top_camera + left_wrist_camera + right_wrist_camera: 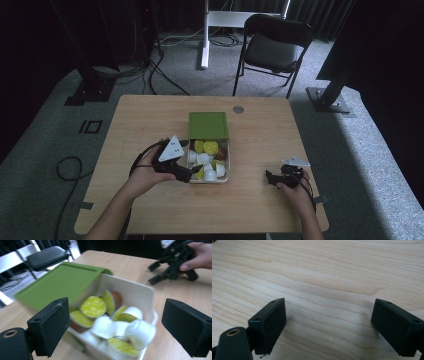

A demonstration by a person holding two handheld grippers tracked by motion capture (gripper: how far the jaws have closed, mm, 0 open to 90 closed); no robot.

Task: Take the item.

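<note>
Forearms enter from the bottom of the high view, one gripper in each hand, over my wooden bench (150, 120). On the floor behind the bench I note a black folding chair (272, 47).

Near the bench centre sits a white box (227, 167). Its green lid (208, 125) covers the far part and leaves the near part uncovered. In the left gripper view the lid looks tilted, one edge resting on the box wall.

Left gripper (192, 172): at the box's left wall, pointed at the contents. Jaws wide apart, holding nothing; in its own view they frame the box opening.

Right gripper (271, 178): well apart from the box, to its right, low over bare bench. Jaws wide apart, nothing between them but wood grain.

Inside the box is a loose heap of small capsules (120, 327), some white, some with yellow-green foil tops, lying at mixed angles. One brown-bodied capsule (116, 298) lies near the far wall.
</note>
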